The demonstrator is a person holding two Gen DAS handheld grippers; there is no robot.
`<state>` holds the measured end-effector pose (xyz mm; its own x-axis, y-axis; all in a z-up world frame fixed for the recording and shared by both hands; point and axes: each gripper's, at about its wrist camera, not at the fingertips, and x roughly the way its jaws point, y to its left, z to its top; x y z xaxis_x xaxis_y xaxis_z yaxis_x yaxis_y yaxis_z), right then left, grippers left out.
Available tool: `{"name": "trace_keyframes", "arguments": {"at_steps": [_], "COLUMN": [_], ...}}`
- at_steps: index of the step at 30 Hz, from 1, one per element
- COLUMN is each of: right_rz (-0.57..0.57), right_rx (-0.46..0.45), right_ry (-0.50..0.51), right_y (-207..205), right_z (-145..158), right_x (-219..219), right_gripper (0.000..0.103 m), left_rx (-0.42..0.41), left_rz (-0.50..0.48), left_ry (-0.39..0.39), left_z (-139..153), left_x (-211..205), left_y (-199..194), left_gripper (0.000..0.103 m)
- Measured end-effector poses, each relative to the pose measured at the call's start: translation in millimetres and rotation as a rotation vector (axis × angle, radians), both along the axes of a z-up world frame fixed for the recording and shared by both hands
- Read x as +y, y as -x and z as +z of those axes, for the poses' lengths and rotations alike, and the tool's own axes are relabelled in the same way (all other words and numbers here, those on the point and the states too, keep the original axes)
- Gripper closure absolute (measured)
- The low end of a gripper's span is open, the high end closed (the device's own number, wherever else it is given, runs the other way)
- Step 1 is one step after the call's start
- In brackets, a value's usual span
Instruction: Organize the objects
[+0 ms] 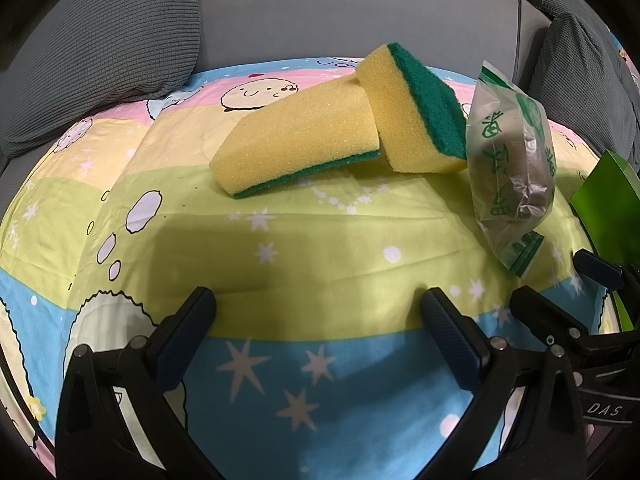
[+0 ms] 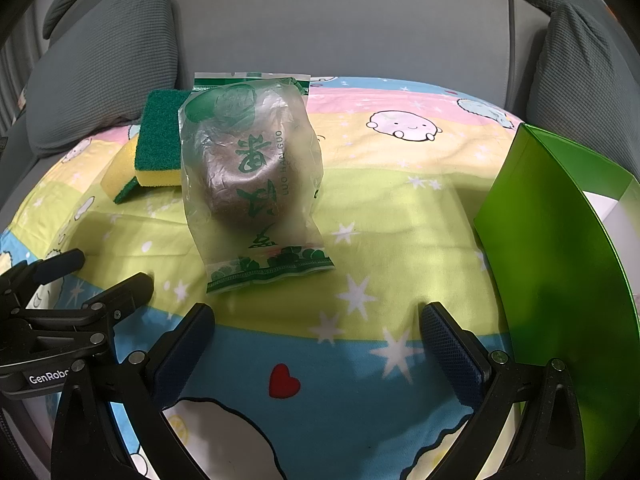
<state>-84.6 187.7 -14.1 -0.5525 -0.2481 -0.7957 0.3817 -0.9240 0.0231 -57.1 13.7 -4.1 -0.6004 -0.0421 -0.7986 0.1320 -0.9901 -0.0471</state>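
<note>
From the left wrist, the left gripper hung wide open and empty above the pastel cartoon-print bedsheet. Ahead of it, two yellow foam sponges with green scouring pads leaned on each other, loosely dropped rather than stacked.

From the right wrist, the right gripper gaped equally wide, holding nothing. Just ahead-left lay a sealed translucent plastic packet holding a brown round fruit; to its right stood a glossy green cardboard box, contents hidden, probably the destination.
</note>
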Motion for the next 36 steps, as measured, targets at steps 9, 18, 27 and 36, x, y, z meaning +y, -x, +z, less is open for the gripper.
{"name": "trace_keyframes", "arguments": {"at_steps": [9, 18, 27, 36], "right_rz": [0.001, 0.000, -0.072, -0.067], "right_rx": [0.000, -0.005, -0.050, -0.048], "right_ry": [0.000, -0.006, 0.217, 0.406], "right_y": [0.2, -1.0, -6.2, 10.8], "right_z": [0.0, 0.8, 47.9, 82.4], "right_x": [0.0, -0.2, 18.0, 31.4], "right_gripper": [0.000, 0.000, 0.000, 0.008], "left_rx": [0.002, -0.002, -0.053, 0.159], "left_rz": [0.001, 0.003, 0.020, 0.025], "left_ry": [0.001, 0.001, -0.055, -0.326], "left_z": [-0.1, 0.9, 20.3, 81.4], "left_x": [-0.2, -1.2, -8.9, -22.1], "left_y": [0.3, 0.1, 1.5, -10.1], "left_gripper": [0.001, 0.001, 0.001, 0.001]}}
